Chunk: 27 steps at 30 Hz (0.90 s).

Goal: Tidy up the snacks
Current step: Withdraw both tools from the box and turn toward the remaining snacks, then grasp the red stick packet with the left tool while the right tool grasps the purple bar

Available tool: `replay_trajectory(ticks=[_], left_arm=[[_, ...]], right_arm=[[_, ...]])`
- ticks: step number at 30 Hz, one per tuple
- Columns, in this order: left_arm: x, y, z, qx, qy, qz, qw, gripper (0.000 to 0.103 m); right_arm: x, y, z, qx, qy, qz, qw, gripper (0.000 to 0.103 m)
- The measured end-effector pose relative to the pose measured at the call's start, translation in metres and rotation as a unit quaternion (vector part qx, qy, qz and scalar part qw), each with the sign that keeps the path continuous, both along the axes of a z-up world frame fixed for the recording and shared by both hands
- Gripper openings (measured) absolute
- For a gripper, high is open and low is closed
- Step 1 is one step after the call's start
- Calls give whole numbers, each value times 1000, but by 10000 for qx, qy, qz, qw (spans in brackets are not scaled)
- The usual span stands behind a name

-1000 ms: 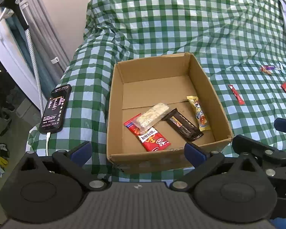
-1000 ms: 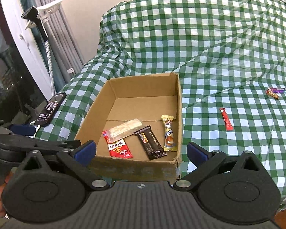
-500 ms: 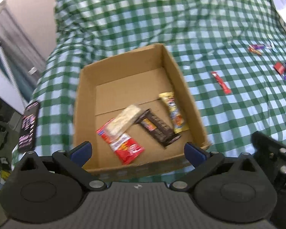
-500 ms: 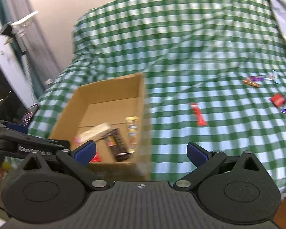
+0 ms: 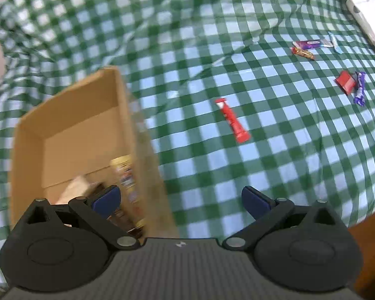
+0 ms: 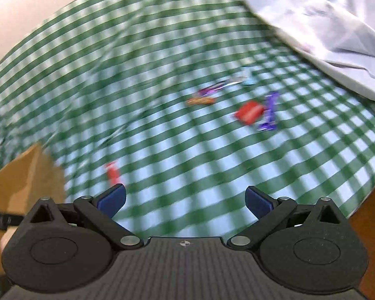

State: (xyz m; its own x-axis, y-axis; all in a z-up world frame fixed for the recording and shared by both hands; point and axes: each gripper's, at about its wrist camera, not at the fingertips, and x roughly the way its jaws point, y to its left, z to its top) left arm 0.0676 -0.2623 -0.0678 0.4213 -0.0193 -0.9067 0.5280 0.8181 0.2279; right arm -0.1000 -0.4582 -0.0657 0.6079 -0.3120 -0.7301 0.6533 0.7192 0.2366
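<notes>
Green-and-white checked cloth (image 5: pixel 275 150), wrinkled: open brown cardboard box (image 5: pixel 70 130); long red snack packet (image 5: pixel 233 121) nearby. Left gripper (image 5: pixel 181 200), right gripper (image 6: pixel 185 201): both spread, empty.

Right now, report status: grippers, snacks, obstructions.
Left gripper open, empty. Right gripper open, empty. Cardboard box holds some snacks; red stick pack nearest loose on the checked cloth, others beyond. Nothing blocking it.

Even, soft indoor light, no hard shadows; strong motion blur in right wrist view; fisheye bending at edges.
</notes>
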Motion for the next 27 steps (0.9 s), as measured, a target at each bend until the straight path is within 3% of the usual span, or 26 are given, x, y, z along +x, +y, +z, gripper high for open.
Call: replay_trajectory(ticks=[7, 13, 18, 23, 27], left_arm=[[53, -71, -66, 100, 432, 181, 9989, 103], [90, -115, -121, 279, 524, 113, 9982, 103], [113, -128, -159, 470, 659, 138, 9966, 103], [130, -112, -168, -36, 1022, 472, 9936, 103], [137, -107, -169, -103, 1200, 644, 9906, 102]], right_arm=[[24, -119, -47, -44, 21, -947, 9955, 101], [71, -194, -101, -209, 431, -1199, 9916, 101], [98, -230, -136, -560, 601, -1246, 9888, 100], [103, -243, -164, -678, 942, -1192, 9861, 100], [100, -238, -170, -1013, 929, -1011, 9853, 100]])
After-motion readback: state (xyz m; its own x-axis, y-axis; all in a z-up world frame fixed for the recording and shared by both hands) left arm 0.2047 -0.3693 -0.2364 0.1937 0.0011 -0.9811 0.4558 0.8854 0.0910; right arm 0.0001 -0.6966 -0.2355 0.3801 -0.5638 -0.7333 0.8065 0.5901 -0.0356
